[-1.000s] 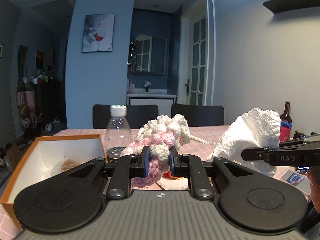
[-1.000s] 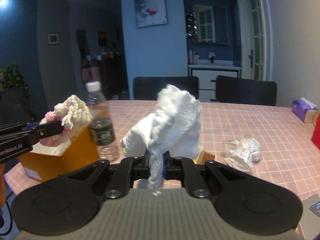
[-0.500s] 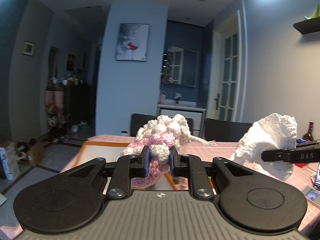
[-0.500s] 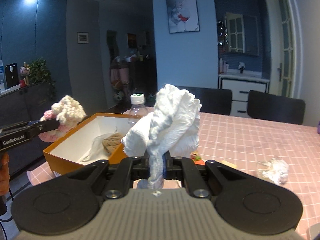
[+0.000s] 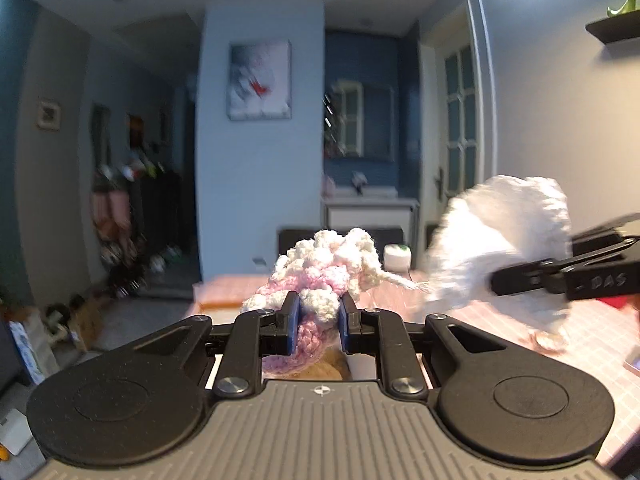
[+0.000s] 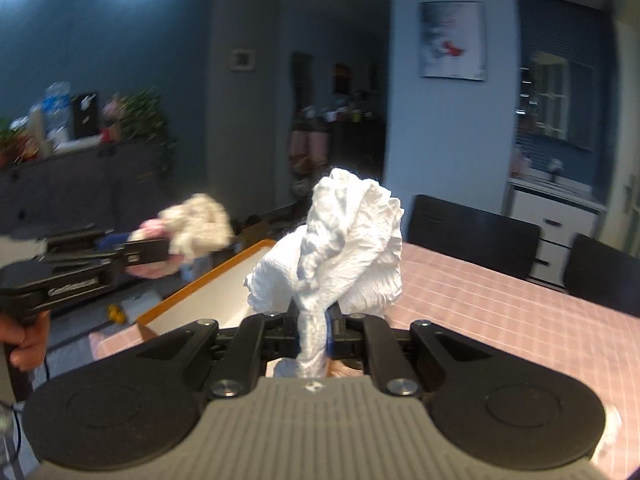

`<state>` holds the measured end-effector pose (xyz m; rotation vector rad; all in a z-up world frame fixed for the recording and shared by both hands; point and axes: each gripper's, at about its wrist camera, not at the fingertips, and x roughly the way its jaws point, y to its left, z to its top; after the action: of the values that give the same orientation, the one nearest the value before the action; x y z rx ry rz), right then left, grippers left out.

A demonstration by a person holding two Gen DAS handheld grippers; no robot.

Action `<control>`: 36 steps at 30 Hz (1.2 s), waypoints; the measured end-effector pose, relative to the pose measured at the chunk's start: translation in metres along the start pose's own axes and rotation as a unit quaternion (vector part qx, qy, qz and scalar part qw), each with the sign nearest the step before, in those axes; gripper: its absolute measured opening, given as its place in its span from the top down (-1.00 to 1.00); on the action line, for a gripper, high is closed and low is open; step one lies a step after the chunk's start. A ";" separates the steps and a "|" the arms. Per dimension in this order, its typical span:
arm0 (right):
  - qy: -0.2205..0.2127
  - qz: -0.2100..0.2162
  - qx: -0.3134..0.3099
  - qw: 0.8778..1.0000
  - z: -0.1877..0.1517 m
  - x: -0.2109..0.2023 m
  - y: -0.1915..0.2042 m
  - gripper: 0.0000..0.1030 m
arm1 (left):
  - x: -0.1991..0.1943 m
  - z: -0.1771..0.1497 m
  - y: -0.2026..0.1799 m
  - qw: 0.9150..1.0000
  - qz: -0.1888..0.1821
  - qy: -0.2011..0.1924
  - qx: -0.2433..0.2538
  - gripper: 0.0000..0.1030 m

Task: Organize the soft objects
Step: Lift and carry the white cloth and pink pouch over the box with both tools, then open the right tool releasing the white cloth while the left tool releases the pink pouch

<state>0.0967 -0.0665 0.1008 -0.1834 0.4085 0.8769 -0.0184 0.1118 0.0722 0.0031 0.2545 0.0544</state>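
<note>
My left gripper point(image 5: 318, 322) is shut on a pink and white crocheted piece point(image 5: 320, 276), held in the air above the near end of the orange box point(image 5: 218, 300). My right gripper point(image 6: 314, 330) is shut on a crumpled white cloth point(image 6: 340, 248) that stands up between its fingers. In the left wrist view the white cloth point(image 5: 500, 240) and the right gripper point(image 5: 496, 286) show blurred at the right. The right wrist view has the left gripper point(image 6: 160, 250) with the crocheted piece point(image 6: 196, 224) at the left, over the orange box point(image 6: 208, 280) with its white inside.
The table point(image 6: 500, 300) has a pink checked cloth. Two dark chairs point(image 6: 472, 232) stand behind it. A bottle cap point(image 5: 397, 256) shows behind the crocheted piece. A person's hand point(image 6: 24, 340) holds the left gripper's handle.
Both grippers have risen and swung left with their loads still held. The box has slid low and mostly behind the grippers, and the bottle is nearly hidden.
</note>
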 end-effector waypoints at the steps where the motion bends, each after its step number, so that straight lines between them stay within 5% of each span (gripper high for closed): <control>1: 0.010 0.007 -0.010 1.000 0.002 0.010 0.004 0.85 | 0.004 0.000 0.004 1.000 -0.008 0.012 -0.001 0.58; 8: 0.119 0.046 -0.063 0.990 0.008 0.093 0.019 0.84 | 0.050 -0.007 0.026 0.992 -0.024 0.119 0.024 0.59; 16: 0.241 0.077 -0.081 0.964 0.004 0.169 0.021 0.84 | 0.096 -0.033 0.051 0.967 -0.035 0.249 0.037 0.59; 31: 0.346 0.074 -0.099 0.930 -0.007 0.255 0.030 0.80 | 0.129 -0.047 0.047 0.943 -0.025 0.315 0.107 0.58; 36: 0.351 0.076 -0.124 0.925 -0.014 0.257 0.035 0.53 | 0.132 -0.047 0.048 0.939 -0.022 0.325 0.109 0.58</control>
<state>0.2122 0.1332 -0.0191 -0.7192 0.9902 0.9995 0.0950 0.1664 -0.0057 0.2022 0.9229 -0.0208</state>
